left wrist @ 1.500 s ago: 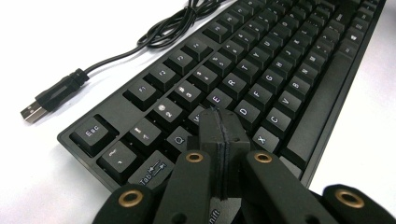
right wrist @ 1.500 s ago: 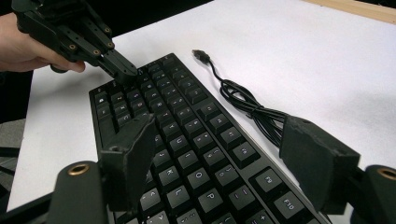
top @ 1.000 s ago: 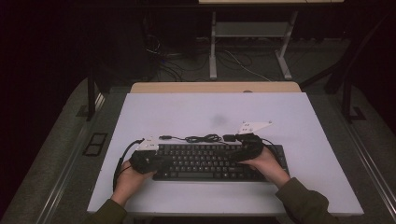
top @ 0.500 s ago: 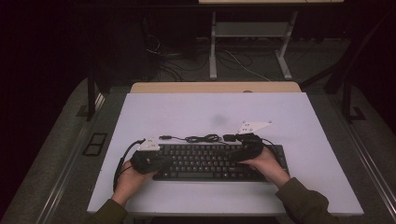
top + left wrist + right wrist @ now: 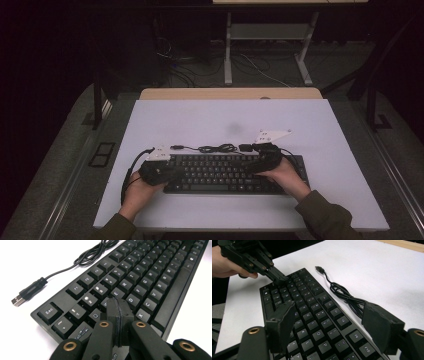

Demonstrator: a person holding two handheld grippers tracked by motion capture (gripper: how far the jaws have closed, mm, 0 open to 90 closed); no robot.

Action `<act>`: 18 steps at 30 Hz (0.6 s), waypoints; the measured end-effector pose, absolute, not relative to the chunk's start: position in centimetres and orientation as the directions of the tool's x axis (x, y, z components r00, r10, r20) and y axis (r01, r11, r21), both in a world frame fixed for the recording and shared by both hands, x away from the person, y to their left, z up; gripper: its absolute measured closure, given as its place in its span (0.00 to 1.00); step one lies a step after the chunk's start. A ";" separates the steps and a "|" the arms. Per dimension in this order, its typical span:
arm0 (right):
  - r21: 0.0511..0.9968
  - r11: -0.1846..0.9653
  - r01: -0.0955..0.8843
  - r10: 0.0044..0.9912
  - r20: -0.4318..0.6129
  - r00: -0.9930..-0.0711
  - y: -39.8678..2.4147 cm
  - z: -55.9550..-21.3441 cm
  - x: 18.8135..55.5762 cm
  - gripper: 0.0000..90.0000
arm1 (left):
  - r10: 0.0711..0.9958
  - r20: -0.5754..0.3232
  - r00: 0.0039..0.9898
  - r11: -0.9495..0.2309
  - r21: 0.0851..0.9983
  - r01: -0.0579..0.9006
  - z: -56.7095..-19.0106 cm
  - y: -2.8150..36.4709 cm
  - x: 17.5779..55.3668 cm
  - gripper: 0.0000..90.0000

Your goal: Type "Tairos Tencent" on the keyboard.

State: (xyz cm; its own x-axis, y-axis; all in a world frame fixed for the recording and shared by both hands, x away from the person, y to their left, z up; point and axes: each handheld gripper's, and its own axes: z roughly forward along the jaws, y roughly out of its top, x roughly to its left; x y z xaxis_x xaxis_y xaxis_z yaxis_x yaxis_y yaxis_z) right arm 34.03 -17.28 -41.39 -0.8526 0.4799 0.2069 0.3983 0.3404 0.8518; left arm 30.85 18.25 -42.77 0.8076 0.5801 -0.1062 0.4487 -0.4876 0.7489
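kbd (image 5: 232, 173) lay flat near bench (image 5: 210, 120) front edge | L gripper (image 5: 117, 312) fingers clenched, tips on keys by W/S, prob pressing | R gripper (image 5: 332, 325) fingers released, straddling right-hand keys | USB cable (image 5: 207, 148) loose behind kbd, unplugged

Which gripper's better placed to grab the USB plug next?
Left, probably. The USB plug lies on the table just past the keyboard's Esc corner, close to the left gripper, though its jaws are shut and must open. The right gripper, open, sits over the far end.
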 end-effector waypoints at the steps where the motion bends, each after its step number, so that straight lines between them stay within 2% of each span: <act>1: 0.852 0.340 0.399 0.480 0.208 -0.852 -17.3 -41.4 34.0 0.29 | 0.573 -0.100 0.813 -0.497 0.747 0.442 -42.7 18.3 30.9 0.99; 2: 0.852 0.339 0.400 0.480 0.209 -0.852 -17.3 -41.4 34.0 0.29 | 0.577 -0.104 0.810 -0.487 0.752 0.444 -42.6 18.2 30.8 0.99; 3: 0.851 0.338 0.403 0.481 0.212 -0.851 -17.3 -41.4 34.0 0.29 | 0.579 -0.104 0.809 -0.482 0.756 0.442 -42.5 18.2 30.8 0.93; 6: 0.851 0.339 0.402 0.481 0.211 -0.851 -17.3 -41.4 34.0 0.29 | 0.581 -0.101 0.808 -0.472 0.767 0.435 -42.3 18.1 30.7 0.88; 11: 0.849 0.338 0.406 0.481 0.215 -0.850 -17.2 -41.5 34.0 0.29 | 0.578 -0.107 0.809 -0.455 0.781 0.429 -42.1 17.6 30.7 0.64; 18: 0.849 0.336 0.407 0.478 0.218 -0.851 -17.1 -41.5 34.1 0.29 | 0.574 -0.120 0.810 -0.428 0.799 0.422 -42.1 17.2 30.7 0.38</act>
State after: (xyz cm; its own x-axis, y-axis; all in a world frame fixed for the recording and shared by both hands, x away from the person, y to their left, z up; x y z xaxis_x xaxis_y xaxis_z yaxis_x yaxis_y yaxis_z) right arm 34.06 -17.12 -41.51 -0.8506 0.4784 0.2180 0.4069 0.3363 0.8493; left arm 30.74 17.21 -42.15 0.8096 0.5745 -0.1201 0.4222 -0.4279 0.7992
